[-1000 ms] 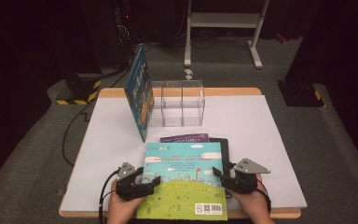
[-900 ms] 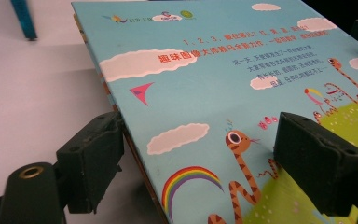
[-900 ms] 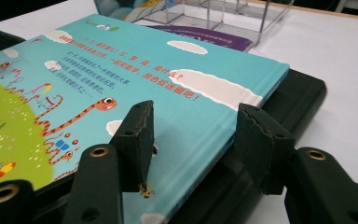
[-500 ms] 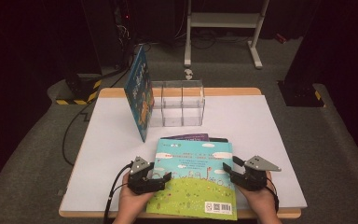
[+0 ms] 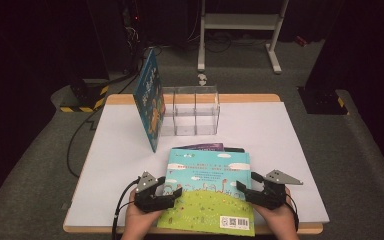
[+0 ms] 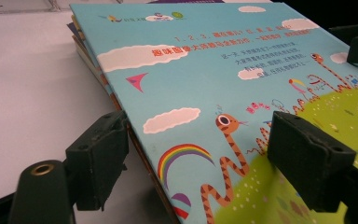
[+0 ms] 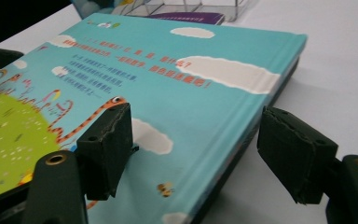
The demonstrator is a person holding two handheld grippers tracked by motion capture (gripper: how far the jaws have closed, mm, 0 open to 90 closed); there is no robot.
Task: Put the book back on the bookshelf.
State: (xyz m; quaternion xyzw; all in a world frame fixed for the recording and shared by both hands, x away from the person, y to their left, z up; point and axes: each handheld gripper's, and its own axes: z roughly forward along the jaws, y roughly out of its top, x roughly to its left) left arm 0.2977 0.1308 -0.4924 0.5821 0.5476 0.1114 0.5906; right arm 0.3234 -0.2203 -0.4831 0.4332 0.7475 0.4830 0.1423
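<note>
A: Left hand-held gripper (image 5: 172, 191)?
B: Jaws straddle the picture book's (image 5: 210, 187) left edge, closing a bit just now; grip unclear.
A: Right hand-held gripper (image 5: 243, 189)?
B: Jaws just opened, astride the right edge, pads off it.
A: Book?
B: Near edge of the white surface (image 5: 115, 150), atop a stack. Clear box (image 5: 190, 111) beyond; another book (image 5: 149, 105) stands against its left.
</note>
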